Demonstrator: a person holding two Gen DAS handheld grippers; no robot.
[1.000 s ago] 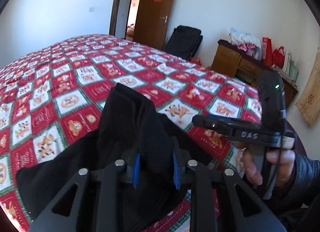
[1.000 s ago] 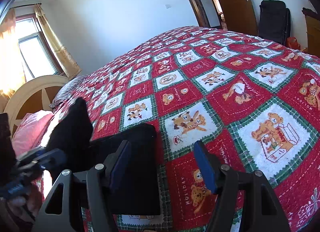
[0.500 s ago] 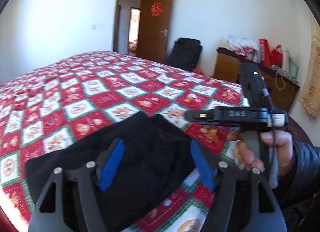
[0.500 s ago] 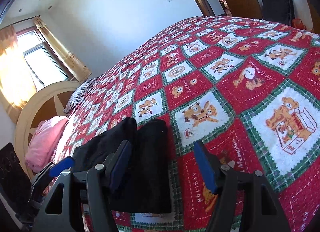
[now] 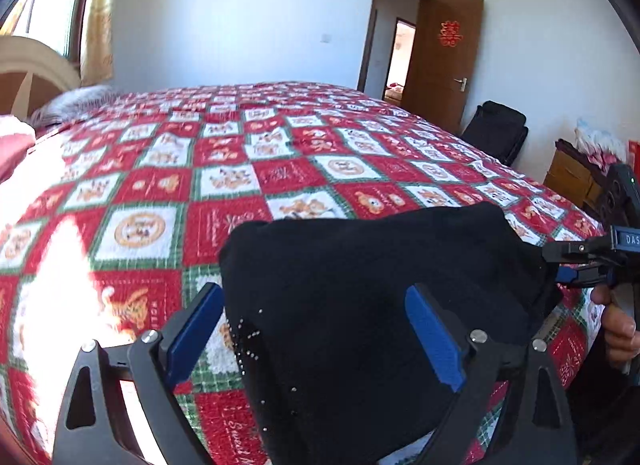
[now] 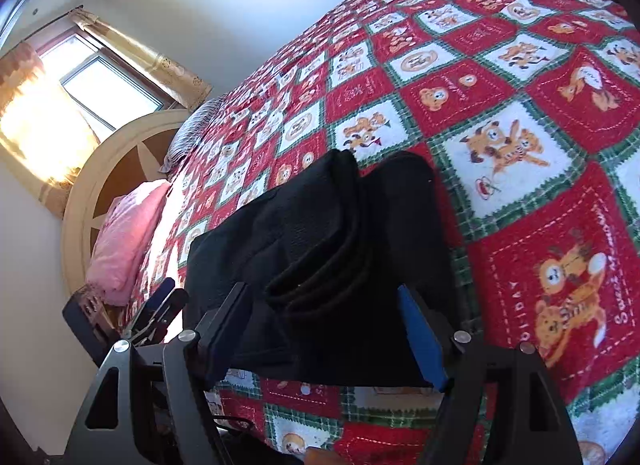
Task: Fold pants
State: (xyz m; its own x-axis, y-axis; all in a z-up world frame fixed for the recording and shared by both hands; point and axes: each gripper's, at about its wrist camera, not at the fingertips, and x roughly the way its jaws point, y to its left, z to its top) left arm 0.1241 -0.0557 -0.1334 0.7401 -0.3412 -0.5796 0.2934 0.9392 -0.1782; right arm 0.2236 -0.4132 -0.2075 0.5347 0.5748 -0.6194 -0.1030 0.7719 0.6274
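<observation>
Black pants (image 5: 380, 285) lie folded in a thick bundle on the red patterned quilt (image 5: 240, 185) near the bed's near edge. My left gripper (image 5: 312, 293) hovers over the bundle's left end, its jaws opening wide; the blue pads (image 5: 192, 329) touch no cloth. In the right wrist view the pants (image 6: 320, 233) show stacked folds, and my right gripper (image 6: 320, 291) straddles their near edge, jaws opening, pads clear of the fabric. Each gripper appears in the other's view: the right one (image 5: 556, 265) at the bundle's right end, the left one (image 6: 172, 293) at lower left.
A curved wooden headboard (image 6: 104, 169) and a pink pillow (image 6: 124, 233) are at the bed's head, below a curtained window (image 6: 80, 77). A brown door (image 5: 444, 61), a black bag (image 5: 500, 129) and a wooden cabinet (image 5: 568, 177) stand beyond the bed. The quilt (image 6: 520, 105) stretches away behind the pants.
My left gripper let go of the raised pants, which dropped flat into a fold, and its jaws spread wide as it swung left. My right gripper moved in over the bundle.
</observation>
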